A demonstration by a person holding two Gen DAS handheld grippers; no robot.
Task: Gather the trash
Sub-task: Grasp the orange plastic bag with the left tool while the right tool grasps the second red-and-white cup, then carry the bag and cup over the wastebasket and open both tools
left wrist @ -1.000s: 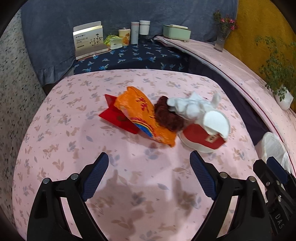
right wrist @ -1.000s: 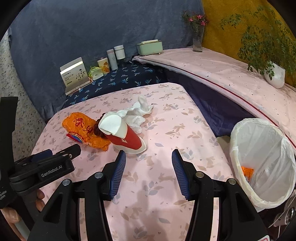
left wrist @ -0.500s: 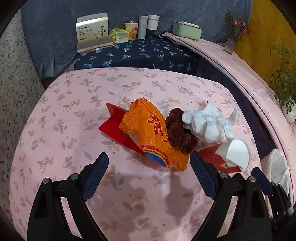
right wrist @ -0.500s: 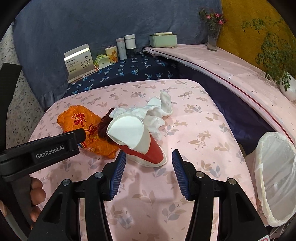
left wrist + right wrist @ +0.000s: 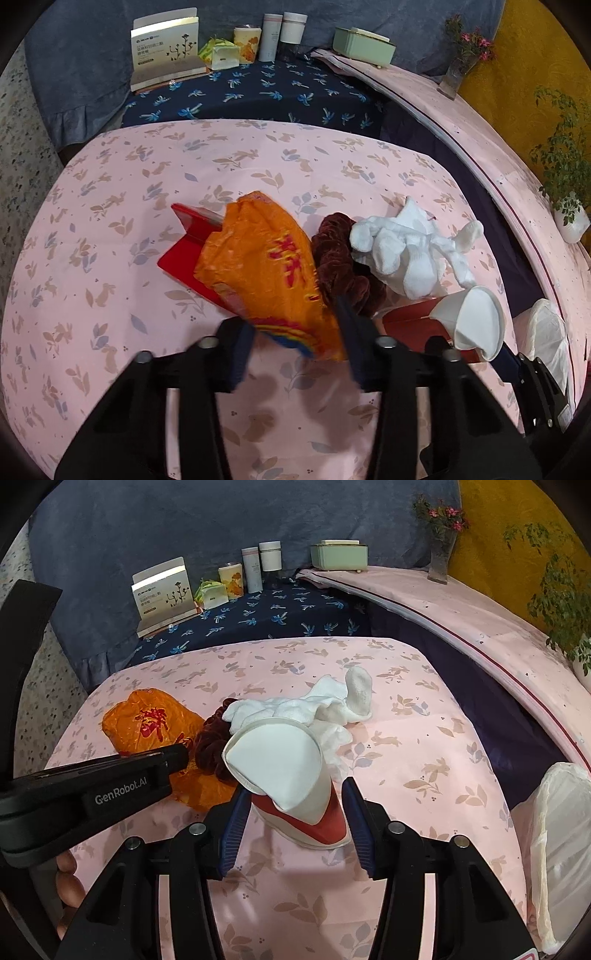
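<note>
Closing jaws are seen on both tools: the left gripper (image 5: 295,347) straddles the near end of the orange bag (image 5: 266,273), pads not clearly pressing yet; the right gripper (image 5: 291,827) brackets the base of the paper cup (image 5: 291,779), a gap showing on the right side. All trash lies mid-tabletop, nearer its right edge, the bag draped over a red card (image 5: 181,251). The bag is judged thin crinkly film, very light, slippery, best pinched at a bunched end. The cup is judged light, stiff-walled but crushable, squashed at its mouth, waxy; its base is the firmer hold. A brown scrunchie (image 5: 340,266) and white socks (image 5: 406,251) look soft, limp. A lined bin (image 5: 557,853) stands off the right edge.
</note>
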